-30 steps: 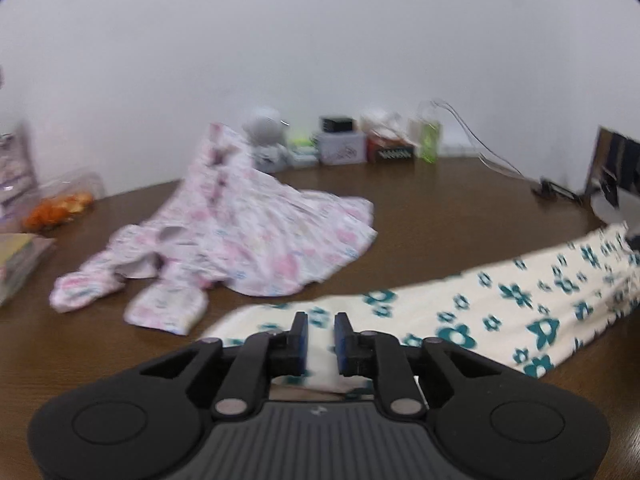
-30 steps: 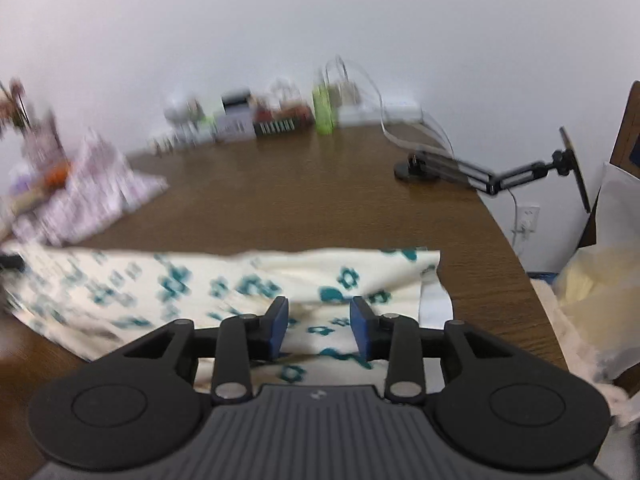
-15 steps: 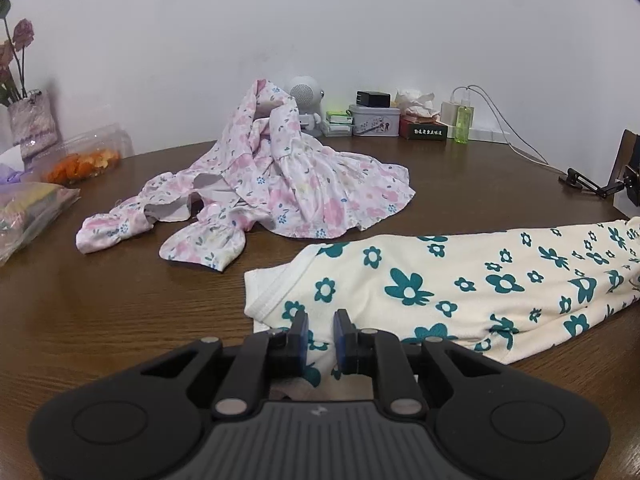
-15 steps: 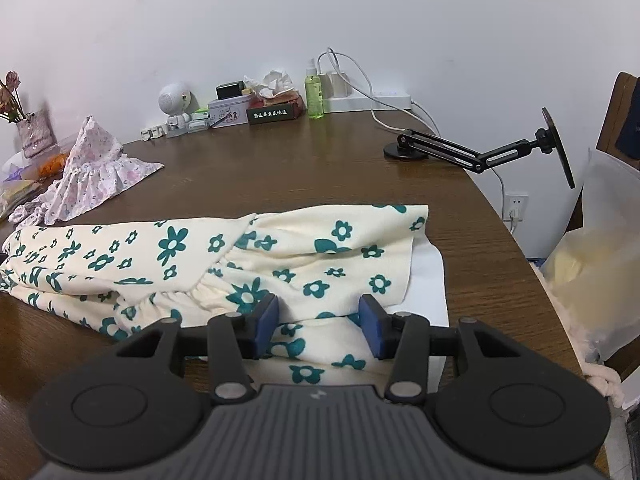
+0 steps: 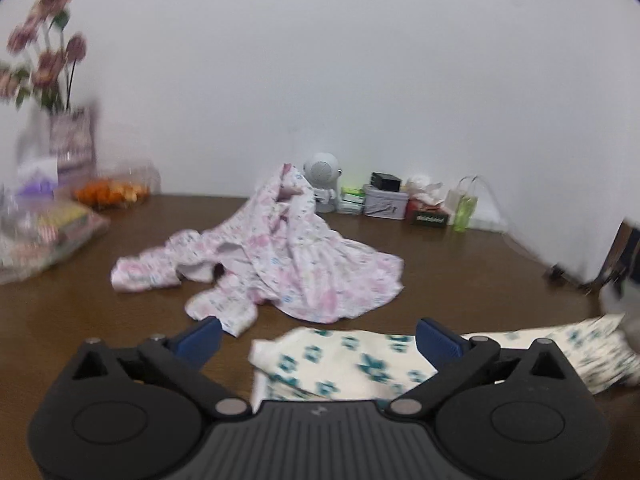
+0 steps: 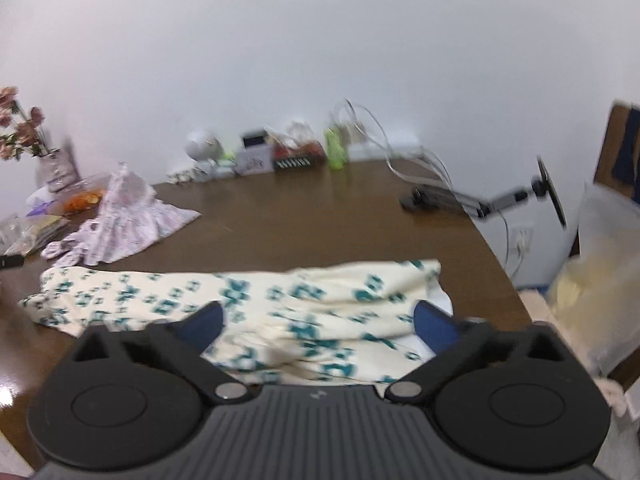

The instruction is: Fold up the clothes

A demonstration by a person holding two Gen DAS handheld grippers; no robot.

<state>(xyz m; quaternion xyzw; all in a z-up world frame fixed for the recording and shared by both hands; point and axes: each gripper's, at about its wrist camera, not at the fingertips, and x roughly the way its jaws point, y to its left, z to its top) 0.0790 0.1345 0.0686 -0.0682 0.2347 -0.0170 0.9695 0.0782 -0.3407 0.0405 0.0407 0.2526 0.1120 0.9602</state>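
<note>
A cream garment with teal flowers (image 5: pixel 344 364) (image 6: pixel 256 304) lies folded in a long strip along the near side of the brown table (image 5: pixel 460 264) (image 6: pixel 304 216). My left gripper (image 5: pixel 320 338) hangs above its left end, jaws opening wide, blue pads clear of the cloth. Over the garment's right end my right gripper (image 6: pixel 318 322) is likewise opening, nothing pressed between its pads. A crumpled pink floral garment (image 5: pixel 280 256) (image 6: pixel 120 220) sits in a heap further back on the left. Both views are blurred by motion.
Along the wall stand a small white robot figure (image 5: pixel 322 172), tins and boxes (image 5: pixel 384 200), and a green bottle (image 6: pixel 336 148) with cables. A vase of flowers (image 5: pixel 60 120) and bagged snacks (image 5: pixel 108 192) crowd the left. A black arm stand (image 6: pixel 480 200) and plastic bag (image 6: pixel 600 280) occupy the right.
Both grippers were closed on the teal-flowered garment's near edge; now both have let go, their jaws spread wide, and they have pulled back and up from the cloth.
</note>
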